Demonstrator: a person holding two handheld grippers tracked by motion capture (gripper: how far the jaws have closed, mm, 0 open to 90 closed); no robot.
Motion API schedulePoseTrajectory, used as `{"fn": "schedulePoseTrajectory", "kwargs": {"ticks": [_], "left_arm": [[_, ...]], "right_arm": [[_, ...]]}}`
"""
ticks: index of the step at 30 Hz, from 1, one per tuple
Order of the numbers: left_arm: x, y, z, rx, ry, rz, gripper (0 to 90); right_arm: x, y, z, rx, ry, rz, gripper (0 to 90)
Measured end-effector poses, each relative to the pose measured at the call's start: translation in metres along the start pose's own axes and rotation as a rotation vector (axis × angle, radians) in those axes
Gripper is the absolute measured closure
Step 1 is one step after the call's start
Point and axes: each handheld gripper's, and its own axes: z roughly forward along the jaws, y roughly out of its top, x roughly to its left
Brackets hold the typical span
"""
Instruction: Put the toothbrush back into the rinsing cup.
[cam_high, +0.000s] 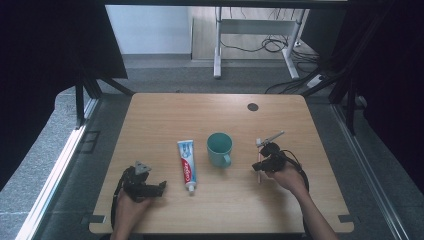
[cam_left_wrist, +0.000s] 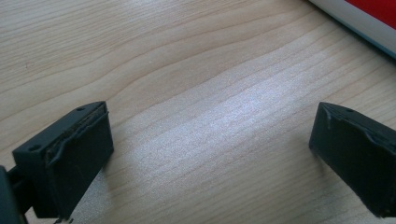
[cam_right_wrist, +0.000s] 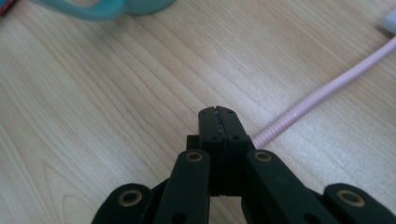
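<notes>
**Kid:** Toothbrush (cam_right_wrist: 322, 91), where is it?

**Friend:** It lies flat on the table (cam_left_wrist: 187, 70), just to the right of the right gripper (cam_right_wrist: 218, 112) tip.

**Kid:** How is the hand?

**Friend:** The right hand (cam_high: 290, 177) holds its gripper low and leaning forward, close to the wood. The left hand (cam_high: 131, 207) rests its gripper low too.

**Kid:** And the jaws?

**Friend:** The right ones are pressed tight together, with nothing seen between them. The left gripper (cam_left_wrist: 210, 144) is wide open over bare wood.

**Kid:** Anything hard to see?

**Friend:** The pink handle's near end hides behind the right jaw. I can't tell if they touch. The white head is cut off.

**Kid:** Which way does it point?

**Friend:** Its long side runs away from the jaws, ahead and to the right. The cup (cam_right_wrist: 100, 8) is ahead to the left.
</notes>
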Motion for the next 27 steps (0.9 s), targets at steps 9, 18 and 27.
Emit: {"fn": "schedulePoseTrajectory", "kwargs": {"ticks": [9,18,27], "left_arm": [[0.000,0.000,0.000,0.000,0.000,0.000,0.0],[0.000,0.000,0.000,0.000,0.000,0.000,0.0],[0.000,0.000,0.000,0.000,0.000,0.000,0.0]], "right_arm": [[-0.007,-0.011,-0.004,-0.002,-0.013,0.022,89.3],[-0.024,-0.026,-0.016,0.003,-0.043,0.059,89.3],[-0.024,-0.025,-0.023,-0.031,-0.025,0.064,89.3]]}}
